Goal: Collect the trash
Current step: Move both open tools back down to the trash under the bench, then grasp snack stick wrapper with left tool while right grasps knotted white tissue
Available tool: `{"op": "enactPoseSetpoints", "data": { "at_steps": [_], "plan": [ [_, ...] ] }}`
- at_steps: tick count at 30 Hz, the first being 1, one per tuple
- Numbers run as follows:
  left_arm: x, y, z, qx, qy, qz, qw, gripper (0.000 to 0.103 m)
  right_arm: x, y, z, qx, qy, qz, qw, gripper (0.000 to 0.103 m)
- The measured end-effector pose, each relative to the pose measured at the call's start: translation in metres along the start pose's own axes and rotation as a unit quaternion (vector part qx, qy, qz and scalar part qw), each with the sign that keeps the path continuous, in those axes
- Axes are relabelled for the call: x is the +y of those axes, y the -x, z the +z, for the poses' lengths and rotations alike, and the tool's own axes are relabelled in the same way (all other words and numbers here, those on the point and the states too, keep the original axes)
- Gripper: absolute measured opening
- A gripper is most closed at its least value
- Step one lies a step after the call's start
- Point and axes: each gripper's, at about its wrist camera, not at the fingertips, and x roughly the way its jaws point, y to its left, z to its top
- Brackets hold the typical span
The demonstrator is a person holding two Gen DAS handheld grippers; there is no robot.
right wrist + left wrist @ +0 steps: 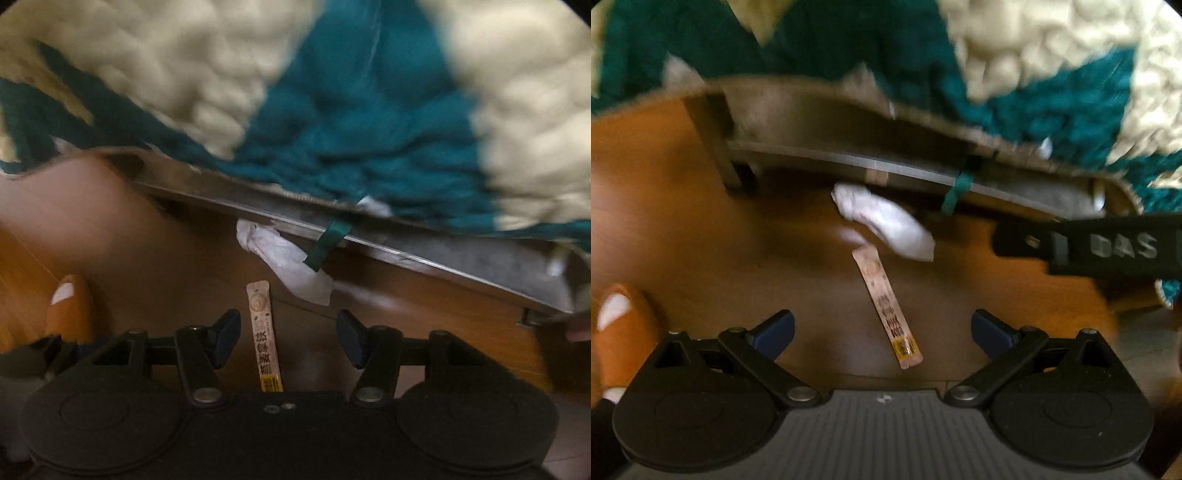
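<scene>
While both views are smeared with motion blur, the main things on the wooden floor (pixel 683 221) can be made out. The left claw (pixel 882 330) is released, its blue-tipped fingers (pixel 775 330) spread wide with nothing between them. A narrow stick-shaped packet (pixel 886 306) lies flat on the floor just ahead of this claw, roughly centred in the gap, slanting away to its left. Beyond the packet's far end sits a crumpled white tissue (pixel 886 223), close to it; whether they touch cannot be told.

The right claw (pixel 288 338) is likewise released and empty. The same packet (pixel 263 339) lies on the floor between its fingers (pixel 225 338), nearer the left one, with its yellow end hidden behind the claw's body. The tissue (pixel 284 258) lies farther ahead and slightly right, against the low metal bed frame (pixel 406 251). A teal-and-cream knitted blanket (pixel 332 110) hangs over that frame, and a teal strap (pixel 325 245) dangles from it across the tissue. In the left view, the right claw's dark body (pixel 1108 245) reaches in from the right edge.
</scene>
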Motion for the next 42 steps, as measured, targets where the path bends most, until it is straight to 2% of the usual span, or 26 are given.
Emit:
{"op": "enactPoseSetpoints", "data": {
  "at_steps": [7,15,17,19,22,24,27,31,33,35,37,38,42],
  "plan": [
    [-0.006,-0.064,-0.009,0.034,-0.009,0.01,0.9993,0.102,-0.002,-0.066,0.015,0.012,0.015,0.012,1.0,0.056],
    [-0.001,-0.111,-0.014,0.054,0.005,0.025,0.9982,0.101,0.001,-0.106,0.014,-0.03,-0.026,0.009,0.999,0.054],
    [-0.002,-0.117,-0.016,0.053,-0.007,0.027,0.9982,0.095,0.003,-0.112,0.012,-0.037,-0.027,0.006,0.999,0.053],
    [-0.002,-0.12,-0.015,0.059,-0.018,0.029,0.9977,0.083,0.005,-0.116,0.013,-0.045,-0.031,0.002,0.998,0.053],
    [0.003,-0.125,-0.019,0.066,-0.004,0.03,0.9974,0.068,0.006,-0.124,0.016,-0.051,-0.031,-0.006,0.998,0.053],
    [0.006,-0.13,-0.019,0.069,-0.005,0.03,0.9971,0.062,0.006,-0.127,0.018,-0.055,-0.031,-0.011,0.998,0.053],
    [0.01,-0.134,-0.02,0.07,-0.004,0.03,0.9971,0.058,0.005,-0.137,0.021,-0.051,-0.034,-0.015,0.998,0.048],
    [0.014,-0.137,-0.017,0.075,0.008,0.025,0.9968,0.05,0.0,-0.153,0.022,-0.039,-0.042,-0.023,0.998,0.035],
    [0.015,-0.137,-0.017,0.07,0.01,0.022,0.9973,0.05,-0.002,-0.157,0.022,-0.031,-0.044,-0.023,0.998,0.024],
    [0.015,-0.136,-0.017,0.066,0.01,0.02,0.9976,0.046,-0.004,-0.161,0.022,-0.016,-0.038,-0.025,0.999,0.008],
    [0.016,-0.136,-0.017,0.067,0.015,0.005,0.9976,0.03,-0.005,-0.164,0.022,-0.01,-0.036,-0.033,0.999,0.004],
    [0.016,-0.135,-0.017,0.068,0.018,-0.004,0.9975,0.026,-0.007,-0.164,0.021,-0.01,-0.037,-0.036,0.999,0.001],
    [0.012,-0.136,-0.014,0.074,0.001,-0.013,0.9971,0.009,-0.016,-0.155,0.016,-0.002,-0.04,-0.041,0.998,0.001]
  ]
}}
